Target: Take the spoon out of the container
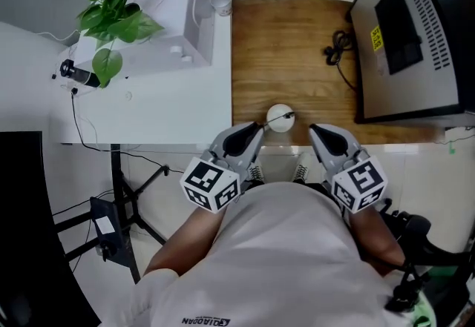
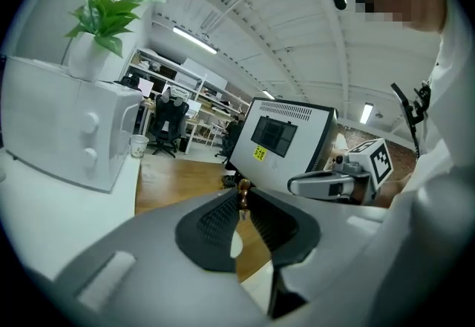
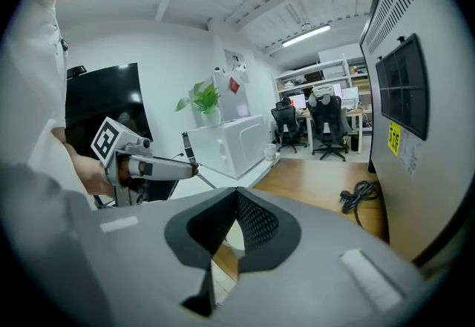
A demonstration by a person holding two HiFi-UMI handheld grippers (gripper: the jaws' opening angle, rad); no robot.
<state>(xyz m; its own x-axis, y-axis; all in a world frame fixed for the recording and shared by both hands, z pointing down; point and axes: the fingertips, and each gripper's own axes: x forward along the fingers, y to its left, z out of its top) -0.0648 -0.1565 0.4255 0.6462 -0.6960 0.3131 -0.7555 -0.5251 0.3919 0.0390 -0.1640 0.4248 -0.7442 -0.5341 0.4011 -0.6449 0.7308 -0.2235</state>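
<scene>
- The brown wooden tabletop (image 1: pixel 297 44) carries the task's things at its near edge, right in front of the person.
- The left gripper (image 1: pixel 254 130) has its jaws pressed together on the spoon's thin handle, partway along it, with the knobbed end sticking out past the pads.
- The right gripper (image 1: pixel 316 131) hovers just beside the container with its jaws brought together and nothing between them.
- The small round white container (image 1: pixel 279 109) stands upright between the two grippers. I see only the spoon in it, and it looks light enough to tip or slide if the spoon drags on its rim.
- The slim dark-handled spoon (image 1: pixel 278 119) leans across the container's mouth.
  - Its bowl end is hidden, so I cannot tell whether it is clear of the rim.
  - It is probably stiff, light and smooth, and could swivel in a pinch.
  - The mid-handle hold looks sensible.
</scene>
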